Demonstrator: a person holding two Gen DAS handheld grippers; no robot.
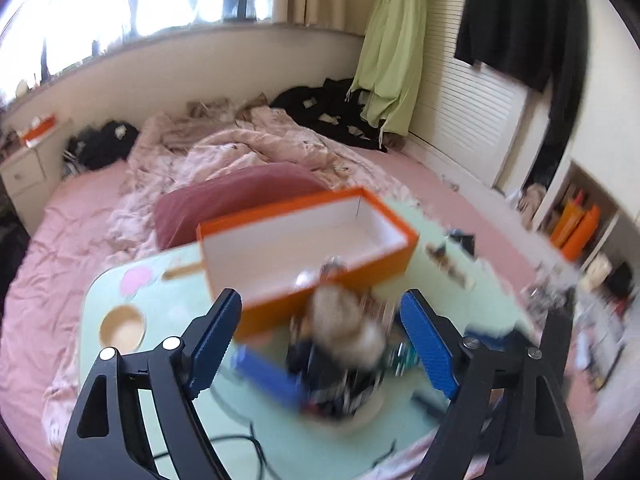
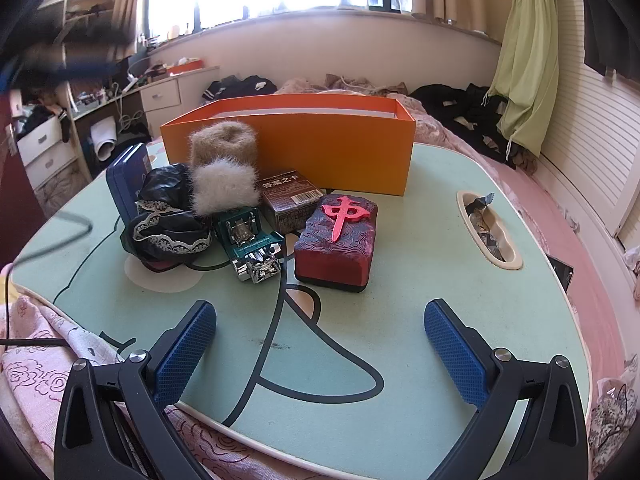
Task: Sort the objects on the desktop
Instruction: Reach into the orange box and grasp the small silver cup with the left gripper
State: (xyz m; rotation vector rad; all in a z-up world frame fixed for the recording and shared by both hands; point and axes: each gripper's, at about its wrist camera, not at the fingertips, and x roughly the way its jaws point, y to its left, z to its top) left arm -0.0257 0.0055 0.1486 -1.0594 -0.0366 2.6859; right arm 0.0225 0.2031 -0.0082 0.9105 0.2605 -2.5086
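Both grippers empty: left gripper [image 1: 320,334] jaws spread above the blurred furry cuff [image 1: 346,328], right gripper [image 2: 320,346] wide open short of the pile; suggest centring on cuff, squeezing gently, lifting into orange box [image 2: 312,148] behind.

My small table [image 2: 420,264] has a pale green top with a cartoon drawing, and it sits on a bed with pink bedding [image 1: 80,240]. At the centre top of my right view an open orange box [image 2: 304,148] stands on it. In front of that lie a furry tube [image 2: 222,168], a black lace-edged pouch [image 2: 168,220], a blue tin [image 2: 126,180], a green and chrome toy [image 2: 252,244], a brown card box [image 2: 290,200] and a red block [image 2: 340,240]. A slot [image 2: 490,232] at right holds scraps.
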